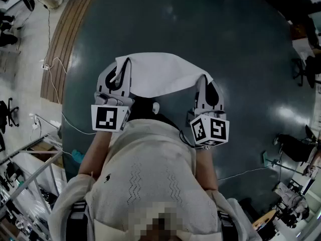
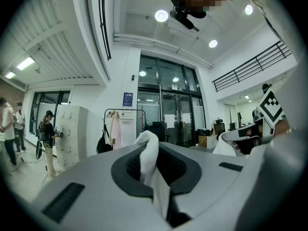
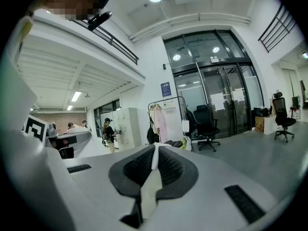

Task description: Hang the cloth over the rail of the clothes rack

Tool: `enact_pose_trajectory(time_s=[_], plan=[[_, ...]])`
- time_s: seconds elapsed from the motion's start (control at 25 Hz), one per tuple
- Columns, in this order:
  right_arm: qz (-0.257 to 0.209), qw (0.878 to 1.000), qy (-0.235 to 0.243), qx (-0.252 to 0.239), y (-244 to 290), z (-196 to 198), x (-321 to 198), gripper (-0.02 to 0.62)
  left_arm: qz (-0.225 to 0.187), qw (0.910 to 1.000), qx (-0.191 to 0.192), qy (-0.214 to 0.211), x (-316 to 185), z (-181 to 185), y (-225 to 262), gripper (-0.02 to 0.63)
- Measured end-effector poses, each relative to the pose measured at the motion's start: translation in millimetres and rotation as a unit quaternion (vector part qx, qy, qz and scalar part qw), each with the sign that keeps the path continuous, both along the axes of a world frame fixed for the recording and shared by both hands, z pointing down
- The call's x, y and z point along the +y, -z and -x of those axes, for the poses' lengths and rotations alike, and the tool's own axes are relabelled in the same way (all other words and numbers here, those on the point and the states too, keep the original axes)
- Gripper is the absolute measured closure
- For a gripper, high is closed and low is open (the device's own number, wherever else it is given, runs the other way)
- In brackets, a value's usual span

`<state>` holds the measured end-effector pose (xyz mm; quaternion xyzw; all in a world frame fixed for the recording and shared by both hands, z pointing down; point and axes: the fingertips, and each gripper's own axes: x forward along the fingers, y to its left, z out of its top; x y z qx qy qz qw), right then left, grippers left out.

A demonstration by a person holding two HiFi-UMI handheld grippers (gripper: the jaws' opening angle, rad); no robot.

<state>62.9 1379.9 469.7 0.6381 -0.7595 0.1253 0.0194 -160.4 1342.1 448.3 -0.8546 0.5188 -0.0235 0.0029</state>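
A white cloth (image 1: pixel 155 74) hangs stretched between my two grippers over the dark floor. My left gripper (image 1: pixel 119 78) is shut on the cloth's left corner, and a bunched fold (image 2: pixel 148 160) sticks up between its pads. My right gripper (image 1: pixel 205 88) is shut on the right corner, where a thin cloth edge (image 3: pixel 153 174) shows in the closed jaws. The clothes rack (image 3: pixel 166 121), with garments on it, stands far ahead by the white wall; the left gripper view shows the rack (image 2: pixel 124 129) too. Both grippers are far from its rail.
An office chair (image 3: pixel 206 124) and bags stand beside the rack. White lockers (image 2: pixel 70 129) with people (image 2: pixel 48 138) in front of them are left of it. Glass doors (image 2: pixel 173 119) lie behind. A wooden platform (image 1: pixel 65 39), cables and a metal frame (image 1: pixel 30 174) border the floor at my left.
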Motion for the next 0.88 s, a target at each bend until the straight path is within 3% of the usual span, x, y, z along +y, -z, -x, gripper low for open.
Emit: enact_pose_trajectory(time_s=[0.36, 0.56, 0.88], plan=[[0.004, 1.0, -0.006, 0.004, -1, -14, -60, 0.571, -0.012, 0.9999, -0.002, -0.007, -71, -12, 5, 0.587], [0.001, 1.0, -0.008, 0.01, 7, -11, -117, 0.571, -0.028, 0.9991, 0.031, -0.006, -130, -15, 20, 0.586], [0.013, 1.0, -0.016, 0.0, 1, 33, -245, 0.571, -0.004, 0.9997, 0.024, -0.009, -256, 34, 7, 0.586]])
